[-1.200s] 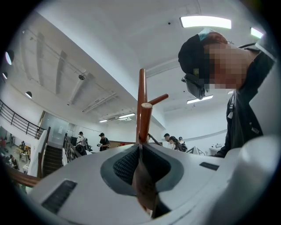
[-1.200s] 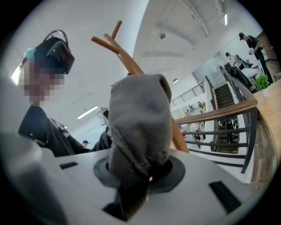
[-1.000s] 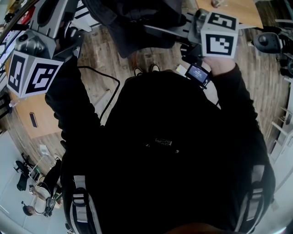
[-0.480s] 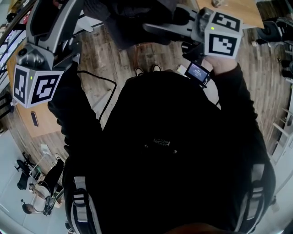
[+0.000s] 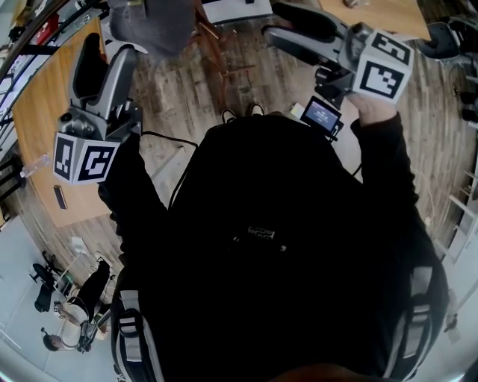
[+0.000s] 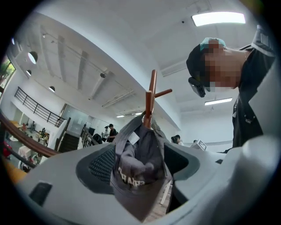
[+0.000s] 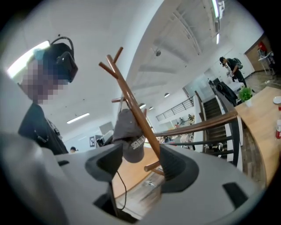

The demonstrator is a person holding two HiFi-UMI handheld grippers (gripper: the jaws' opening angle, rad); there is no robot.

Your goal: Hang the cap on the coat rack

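Observation:
A grey cap (image 6: 138, 169) hangs from a peg of the brown wooden coat rack (image 6: 151, 99), crown down, free of both grippers. My left gripper (image 6: 138, 163) points up at it. Its jaws are opening and stand wide, and the cap shows in the gap but beyond the pads. My right gripper (image 7: 140, 165) is also opening, with the cap (image 7: 129, 136) and the rack pole (image 7: 131, 105) farther off between its fingers. In the head view the cap (image 5: 149, 26) sits top left, the left gripper (image 5: 104, 60) below it, the right gripper (image 5: 272, 21) to its right.
A wooden table (image 5: 41, 127) stands at the left and another (image 5: 388, 15) at the top right. A black cable (image 5: 160, 138) lies on the plank floor. A stair railing (image 7: 210, 125) and a few people are far behind.
Both grippers have opened and let go of the cap. They drew back from it, the left one down and away. The cap now hangs alone on the rack at the upper left.

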